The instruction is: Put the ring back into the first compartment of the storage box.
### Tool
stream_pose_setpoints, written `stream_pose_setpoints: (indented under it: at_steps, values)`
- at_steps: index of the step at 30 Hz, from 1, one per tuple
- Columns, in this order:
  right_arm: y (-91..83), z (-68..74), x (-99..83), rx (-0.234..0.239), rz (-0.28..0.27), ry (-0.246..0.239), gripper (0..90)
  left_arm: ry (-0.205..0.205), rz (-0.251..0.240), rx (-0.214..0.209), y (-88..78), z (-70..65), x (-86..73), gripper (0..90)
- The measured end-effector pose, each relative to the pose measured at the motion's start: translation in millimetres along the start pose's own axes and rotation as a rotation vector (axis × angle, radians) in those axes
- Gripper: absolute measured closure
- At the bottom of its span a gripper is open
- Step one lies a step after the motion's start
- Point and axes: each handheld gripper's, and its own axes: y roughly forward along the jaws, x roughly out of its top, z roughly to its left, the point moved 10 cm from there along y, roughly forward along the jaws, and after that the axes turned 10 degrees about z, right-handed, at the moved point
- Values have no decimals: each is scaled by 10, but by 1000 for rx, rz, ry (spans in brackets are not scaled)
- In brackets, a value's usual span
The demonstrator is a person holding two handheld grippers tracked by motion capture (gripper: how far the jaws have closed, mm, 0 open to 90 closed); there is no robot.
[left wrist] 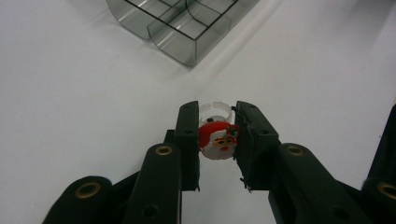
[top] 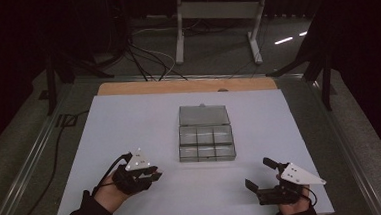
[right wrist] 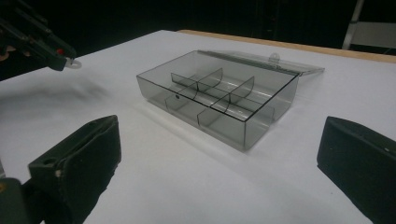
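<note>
My left gripper (left wrist: 217,140) has its fingers (left wrist: 187,140) pressed against a small Santa ring (left wrist: 218,140), the red-and-white face pinched between the pads and the clear band poking out past the tips. It hangs just above the white desk (left wrist: 70,116), near the front-left corner of the open, smoky divider box (top: 205,136). My right gripper (top: 261,176) rests low, fingers (right wrist: 79,163) spread wide, holding nothing, facing that box.

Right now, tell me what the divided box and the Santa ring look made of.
Divided box: likely clear, smoke-tinted hard plastic, glossy; the white surface shows through its walls and dividers. Santa ring, clamped in the left gripper: seemingly moulded plastic, with a translucent white band and a painted or printed face.
</note>
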Motion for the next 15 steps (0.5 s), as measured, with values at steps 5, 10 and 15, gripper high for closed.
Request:
stream_pose_setpoints:
  at_steps: [5, 10, 15]
  values:
    - [-1, -1, -1, -1, 1, 0, 0, 2, -6, -9, 0, 39, 55, 730]
    - [2, -1, -3, -1, 1, -1, 0, 12, -8, -17, 19, 57, 109, 731]
    - [1, -2, -4, -1, 1, 0, 0, 17, -17, -27, 17, 71, 176, 730]
